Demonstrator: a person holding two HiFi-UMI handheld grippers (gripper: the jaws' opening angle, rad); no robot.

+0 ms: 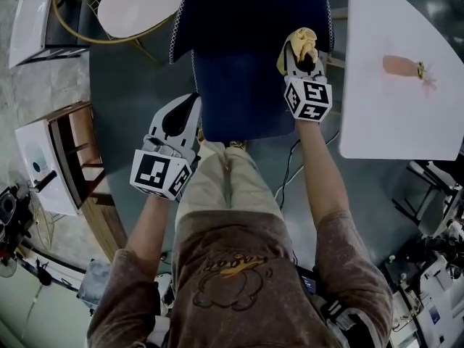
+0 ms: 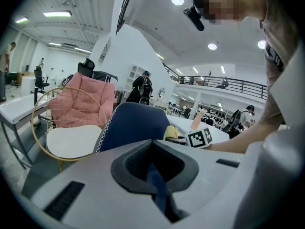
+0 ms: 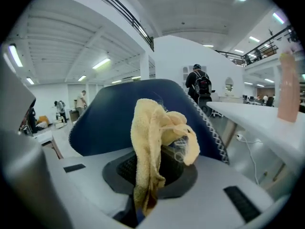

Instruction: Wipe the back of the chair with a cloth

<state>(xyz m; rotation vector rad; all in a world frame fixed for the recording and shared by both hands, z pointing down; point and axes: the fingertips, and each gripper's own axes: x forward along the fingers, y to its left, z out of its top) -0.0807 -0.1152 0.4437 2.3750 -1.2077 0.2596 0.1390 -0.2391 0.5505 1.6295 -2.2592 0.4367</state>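
From the head view, we saw our right gripper (image 1: 303, 55) at the chair (image 1: 239, 42) back's top and our left gripper (image 1: 180, 120) beside the seat. The left gripper view showed jaws together, empty. The right gripper view showed jaws clamped on the yellow cloth (image 3: 155, 137), with the chair back just beyond.

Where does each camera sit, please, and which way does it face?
Head view: on the person's head, looking down on the blue chair; forearms, legs show.
Left gripper view: on left gripper, facing the chair's back; torso shows.
Right gripper view: on right gripper, facing its yellow cloth and the chair.
All show the chair.
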